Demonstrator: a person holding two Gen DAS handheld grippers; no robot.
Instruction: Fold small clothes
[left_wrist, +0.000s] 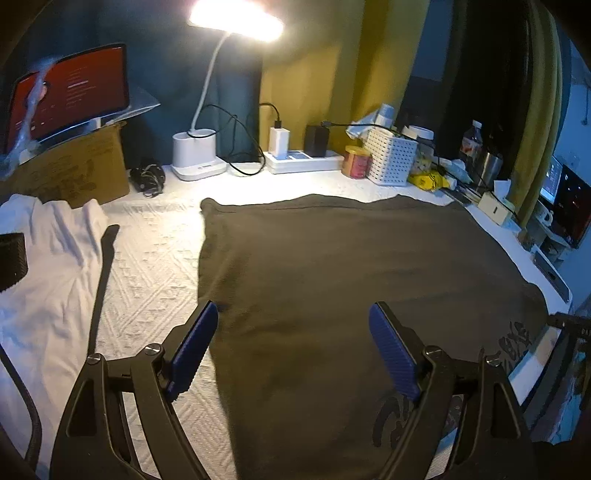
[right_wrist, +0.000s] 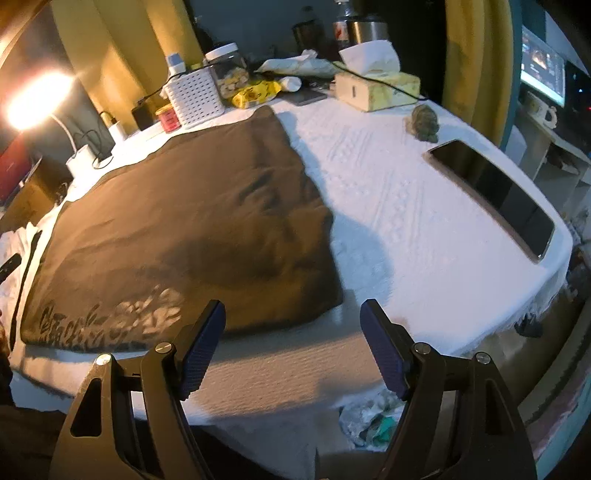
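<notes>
Spread flat on the white-covered table (left_wrist: 155, 236), the dark brown garment (left_wrist: 332, 280) takes up the middle, its printed near edge lying toward the person and its far edge stopping short of the clutter along the wall. Both claws hover above it with nothing held: the left claw (left_wrist: 293, 347) stands wide open over the garment's near left part, and the right claw (right_wrist: 293, 343) stands equally wide over the garment's near right corner and the bare cloth beside it.

To the left of the brown garment lies a crumpled white garment (left_wrist: 51, 266), apart from it, with a cardboard box (left_wrist: 74, 173) behind it carrying a red-lit screen (left_wrist: 70, 92). Along the back stand a lit desk lamp (left_wrist: 199, 155), a power strip (left_wrist: 303, 158) with chargers plugged in, a small red tin (left_wrist: 356, 161), a white perforated basket (left_wrist: 391, 157) and a yellow packet (left_wrist: 430, 181); cables trail over this row.

On the right side the wrist view shows a tissue box (right_wrist: 376, 88), a small greenish lump (right_wrist: 424, 122) and a dark tablet (right_wrist: 495, 195) near the table's edge, all well apart from the brown garment.
</notes>
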